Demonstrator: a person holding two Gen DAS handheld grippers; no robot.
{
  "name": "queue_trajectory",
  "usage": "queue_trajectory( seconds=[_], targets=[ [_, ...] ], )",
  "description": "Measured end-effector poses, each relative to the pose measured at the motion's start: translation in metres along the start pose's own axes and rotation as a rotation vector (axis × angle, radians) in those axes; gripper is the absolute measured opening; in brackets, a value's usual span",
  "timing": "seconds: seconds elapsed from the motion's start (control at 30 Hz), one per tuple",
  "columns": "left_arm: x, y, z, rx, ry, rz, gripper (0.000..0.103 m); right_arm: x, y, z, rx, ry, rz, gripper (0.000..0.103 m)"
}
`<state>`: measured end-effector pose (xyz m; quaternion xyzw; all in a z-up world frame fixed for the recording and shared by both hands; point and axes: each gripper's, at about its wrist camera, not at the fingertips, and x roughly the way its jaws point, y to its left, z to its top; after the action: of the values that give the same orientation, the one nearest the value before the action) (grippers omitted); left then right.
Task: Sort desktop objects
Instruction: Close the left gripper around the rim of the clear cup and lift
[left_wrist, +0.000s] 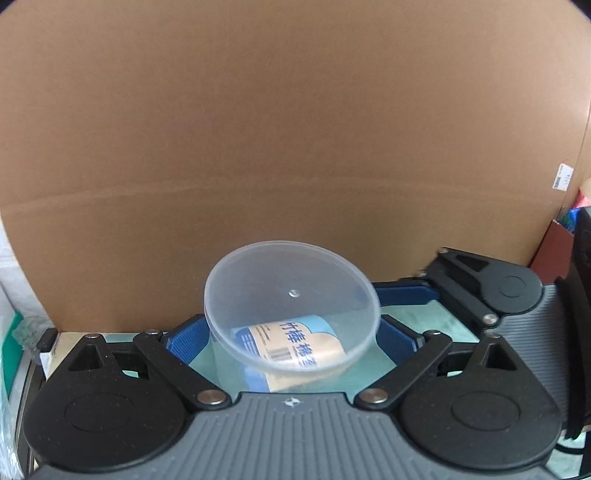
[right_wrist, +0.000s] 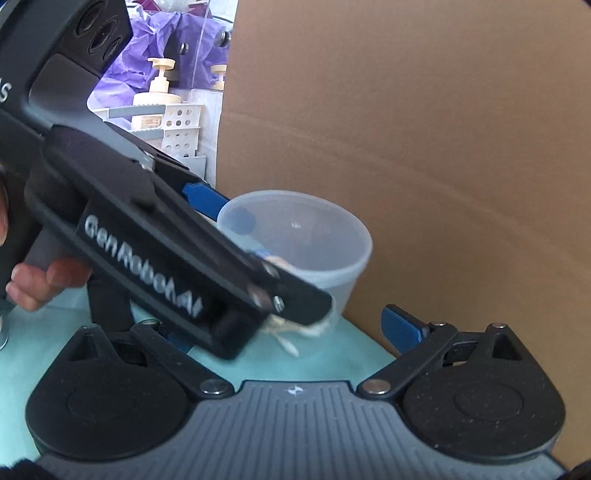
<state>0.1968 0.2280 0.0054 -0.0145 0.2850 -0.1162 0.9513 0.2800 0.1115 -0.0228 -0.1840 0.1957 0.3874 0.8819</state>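
A clear plastic cup (left_wrist: 291, 295) tilts with its mouth toward the left wrist camera. My left gripper (left_wrist: 291, 343) is shut on it, one blue pad on each side of its wall. A packet of cotton swabs (left_wrist: 295, 347) with a blue and tan label shows through the cup and lies on the teal mat (left_wrist: 436, 325) beneath it. In the right wrist view my left gripper (right_wrist: 207, 206) reaches in from the left and holds the cup (right_wrist: 306, 236); the cotton swabs (right_wrist: 295, 330) poke out below. My right gripper (right_wrist: 291, 332) stands open in front of the cup, with its left finger hidden.
A tall cardboard sheet (left_wrist: 295, 147) stands right behind the cup as a wall. A white perforated basket (right_wrist: 181, 125) with pump bottles (right_wrist: 159, 88) sits at the back left before purple plastic. A hand (right_wrist: 37, 280) holds the left gripper's handle.
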Motion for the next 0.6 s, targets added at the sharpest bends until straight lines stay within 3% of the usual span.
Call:
queue_trajectory(
  seconds=[0.1,0.3,0.6],
  targets=[
    [0.005,0.002,0.004,-0.027,0.019,-0.005,0.098,0.014,0.000,0.003,-0.006,0.010,0.018,0.083],
    [-0.009,-0.019,-0.002,-0.011,0.002,-0.031,0.097,0.002,0.001,-0.006,0.001,-0.013,0.022,0.083],
    [-0.042,-0.105,-0.016,0.066,0.021,-0.124,0.097,-0.077,0.007,-0.040,0.042,0.014,-0.073,0.083]
  ],
)
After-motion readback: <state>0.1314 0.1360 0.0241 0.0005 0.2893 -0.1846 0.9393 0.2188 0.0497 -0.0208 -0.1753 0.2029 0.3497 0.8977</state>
